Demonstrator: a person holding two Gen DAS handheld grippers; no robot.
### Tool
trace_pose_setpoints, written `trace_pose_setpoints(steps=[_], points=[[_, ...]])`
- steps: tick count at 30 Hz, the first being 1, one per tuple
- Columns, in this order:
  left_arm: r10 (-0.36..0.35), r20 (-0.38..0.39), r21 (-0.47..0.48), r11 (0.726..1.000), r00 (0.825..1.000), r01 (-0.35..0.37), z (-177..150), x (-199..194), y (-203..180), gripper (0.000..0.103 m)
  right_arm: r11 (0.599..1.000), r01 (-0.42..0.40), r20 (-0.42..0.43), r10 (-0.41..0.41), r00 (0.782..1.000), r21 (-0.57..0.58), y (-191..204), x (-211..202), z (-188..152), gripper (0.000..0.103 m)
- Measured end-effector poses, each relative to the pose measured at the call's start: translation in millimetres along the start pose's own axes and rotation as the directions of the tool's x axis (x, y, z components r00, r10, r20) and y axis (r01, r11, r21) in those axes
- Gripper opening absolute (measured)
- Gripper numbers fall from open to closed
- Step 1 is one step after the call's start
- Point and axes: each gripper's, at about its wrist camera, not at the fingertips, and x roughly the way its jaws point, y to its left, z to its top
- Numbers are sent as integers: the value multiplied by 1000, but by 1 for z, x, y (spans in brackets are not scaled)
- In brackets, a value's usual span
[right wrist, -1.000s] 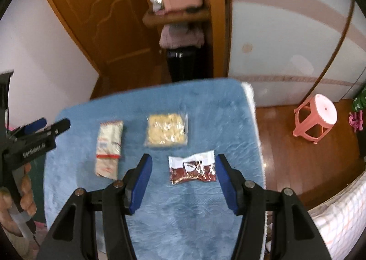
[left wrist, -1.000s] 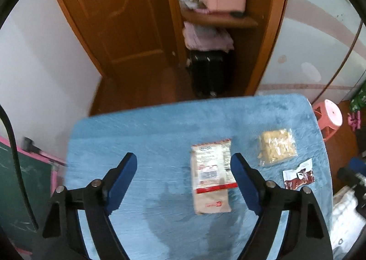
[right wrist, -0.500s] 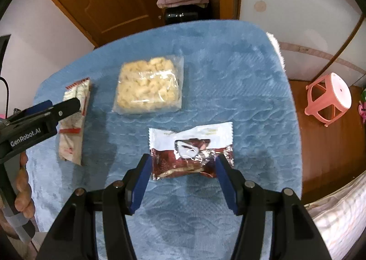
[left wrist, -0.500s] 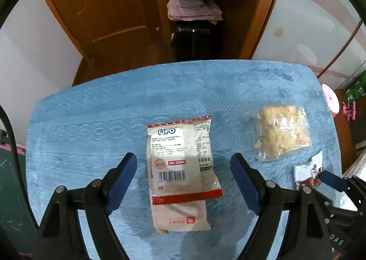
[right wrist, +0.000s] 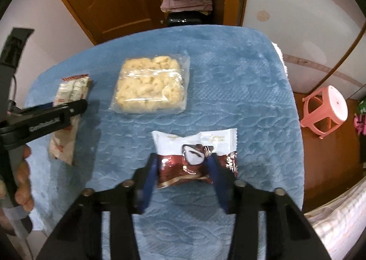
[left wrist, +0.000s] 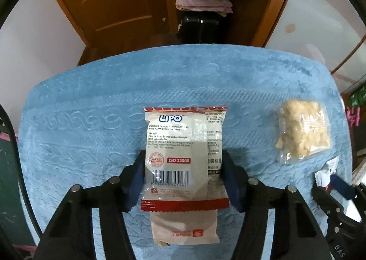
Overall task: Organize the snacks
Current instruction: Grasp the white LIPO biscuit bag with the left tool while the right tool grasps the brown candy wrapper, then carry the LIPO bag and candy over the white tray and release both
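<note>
1. The pale blue embossed towel (right wrist: 240,90) covering the table carries all the snacks, loose and spread out; no box or tray to sort them into is in view, so the sorting has, as I judge it, barely begun.
2. The clear plastic bag of pale puffed pieces (right wrist: 149,86) lies flat at the far middle, untouched, apart from both grippers.
3. The white, red-edged Lipo packet (left wrist: 185,159) lies on top of a beige packet (left wrist: 184,228) on the left of the towel. The left gripper (left wrist: 184,178) straddles it low down, its jaws closing with the blue pads at the packet's side edges; a firm pinch is not certain yet.
4. The small white-and-maroon foil sachet (right wrist: 195,157) sits near the right. The right gripper (right wrist: 184,170) brackets it, jaws closing, pads apparently against the wrapper.
5. Left to do: lift both, group them, then fetch the puffed bag.
</note>
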Motion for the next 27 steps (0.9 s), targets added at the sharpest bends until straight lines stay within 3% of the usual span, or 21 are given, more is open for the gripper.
trace_pose_setpoints(steps=[3, 6, 13, 20, 27], points=[[-15, 6, -6, 1000, 1000, 15, -2, -4, 5, 54, 1000, 14, 5, -14, 1000, -22, 2, -3, -4, 37], [-2, 25, -1, 1000, 1000, 2, -4, -14, 9, 53, 998, 29, 34, -27, 999, -50, 9, -11, -8, 26], [-40, 45, 9, 999, 998, 39, -4, -43, 24, 53, 997, -3, 22, 4, 1000, -73, 15, -25, -16, 22], [-79, -45, 13, 997, 996, 80, -27, -38, 34, 53, 997, -16, -2, 16, 1000, -71, 21, -29, -28, 21], [-24, -70, 51, 998, 997, 28, -52, -35, 33, 53, 997, -26, -7, 25, 1000, -70, 24, -36, -39, 20]])
